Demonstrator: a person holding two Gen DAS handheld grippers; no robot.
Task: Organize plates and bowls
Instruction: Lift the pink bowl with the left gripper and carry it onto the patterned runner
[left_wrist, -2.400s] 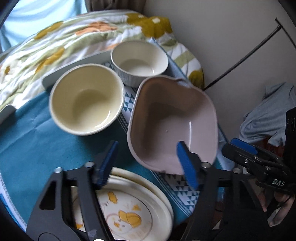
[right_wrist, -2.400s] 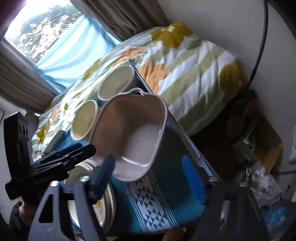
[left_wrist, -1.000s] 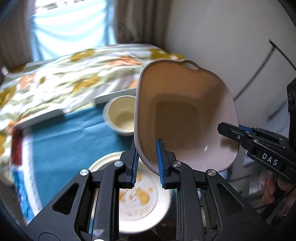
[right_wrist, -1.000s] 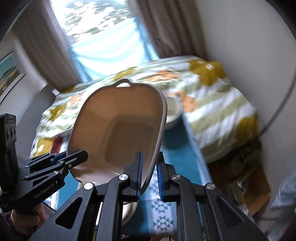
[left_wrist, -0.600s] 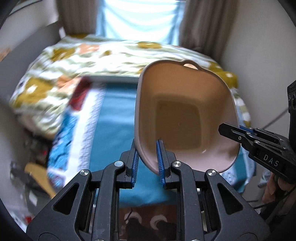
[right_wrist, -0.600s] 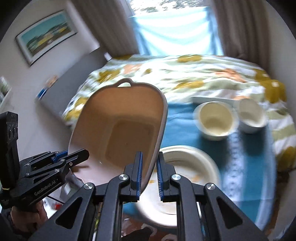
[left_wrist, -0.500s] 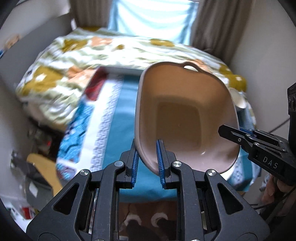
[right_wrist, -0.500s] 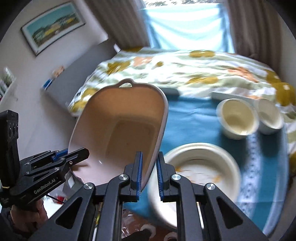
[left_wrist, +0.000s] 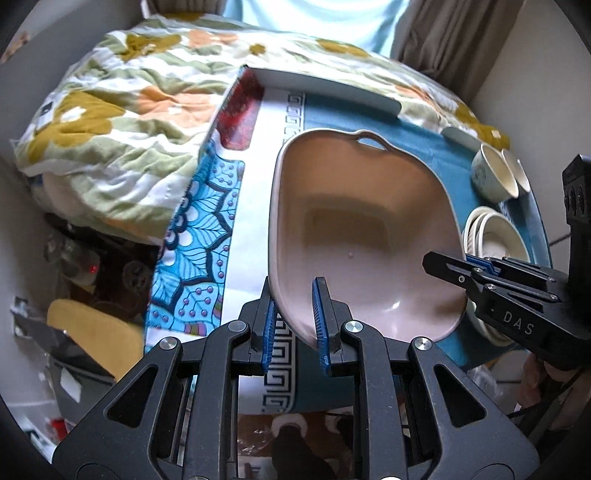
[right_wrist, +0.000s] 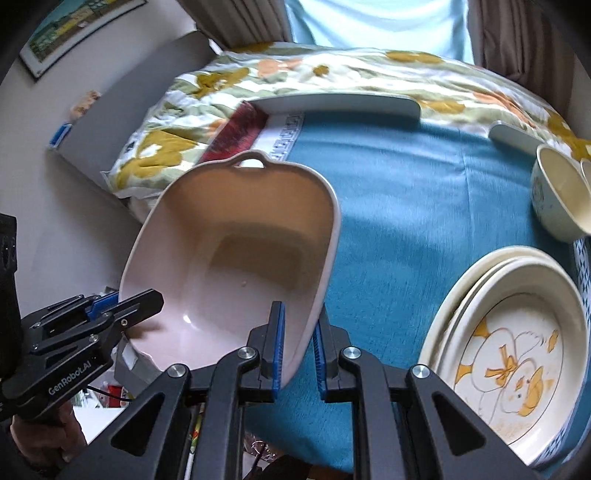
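Both grippers hold one large pink square bowl (left_wrist: 365, 236) with a small loop handle, up above the teal tablecloth. My left gripper (left_wrist: 293, 325) is shut on its left rim; my right gripper (right_wrist: 297, 350) is shut on its right rim (right_wrist: 317, 266). The left gripper also shows in the right wrist view (right_wrist: 122, 310), and the right gripper in the left wrist view (left_wrist: 465, 266). A stack of cream plates (right_wrist: 517, 347) with a duck drawing lies at the right. Two cream bowls (right_wrist: 557, 192) stand behind the plates.
The table (right_wrist: 424, 192) has a teal cloth with a patterned white border (left_wrist: 251, 206). A flowered quilt (left_wrist: 122, 122) lies on the bed behind and to the left. Clutter (left_wrist: 74, 258) sits on the floor at the left. Grey flat pieces (right_wrist: 340, 101) lie along the far table edge.
The pink bowl, held by both grippers, has swung left and come lower over the left part of the cloth. The plates and cream bowls now sit further right in both views.
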